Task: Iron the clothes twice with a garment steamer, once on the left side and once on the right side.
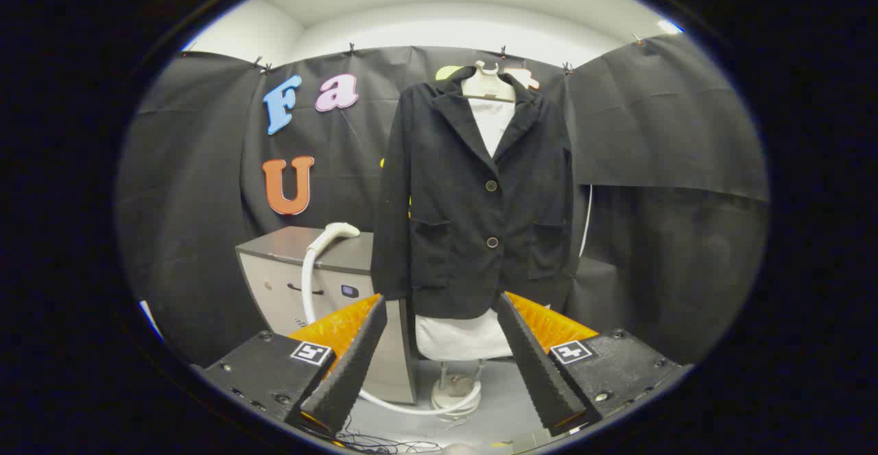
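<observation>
A black buttoned blazer (473, 201) hangs upright over a white form, beyond the spread tongs (439, 304); the white steamer head (334, 232) rests on a grey cabinet (288, 270) beside it.

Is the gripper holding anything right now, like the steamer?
No, nothing is held. The gripper is open, its fingers spread apart with the black jacket beyond them. The steamer head rests on the grey cabinet, untouched.

— How's the gripper (439, 304) standing?
— Level, pointing straight to twelve o'clock, fingers spread wide apart.
— Anything between them?
— No, both fingertips (379, 302) touch nothing.
</observation>
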{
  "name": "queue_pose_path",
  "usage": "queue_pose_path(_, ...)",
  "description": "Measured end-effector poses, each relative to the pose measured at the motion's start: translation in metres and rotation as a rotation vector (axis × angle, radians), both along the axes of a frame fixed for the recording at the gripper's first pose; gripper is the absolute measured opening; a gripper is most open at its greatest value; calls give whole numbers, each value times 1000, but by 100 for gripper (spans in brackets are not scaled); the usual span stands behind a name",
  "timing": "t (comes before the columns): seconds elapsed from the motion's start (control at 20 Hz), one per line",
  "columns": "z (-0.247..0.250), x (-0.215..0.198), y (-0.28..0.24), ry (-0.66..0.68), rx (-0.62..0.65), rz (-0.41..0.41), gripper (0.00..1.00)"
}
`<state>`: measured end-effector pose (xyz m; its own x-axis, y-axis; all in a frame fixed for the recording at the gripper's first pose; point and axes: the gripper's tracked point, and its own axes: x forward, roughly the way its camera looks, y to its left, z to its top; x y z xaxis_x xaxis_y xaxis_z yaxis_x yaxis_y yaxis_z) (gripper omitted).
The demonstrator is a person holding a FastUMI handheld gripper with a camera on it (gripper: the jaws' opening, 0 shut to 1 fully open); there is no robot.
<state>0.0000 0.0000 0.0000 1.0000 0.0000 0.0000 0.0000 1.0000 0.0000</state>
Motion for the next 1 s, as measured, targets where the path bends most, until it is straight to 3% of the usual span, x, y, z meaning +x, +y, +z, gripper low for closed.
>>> queue_pose_path(0.65, 2, -7, -5, -2, 5, -37, 100)
queue_pose_path(1.0, 15, 16, 30, -1, -11, -1, 100)
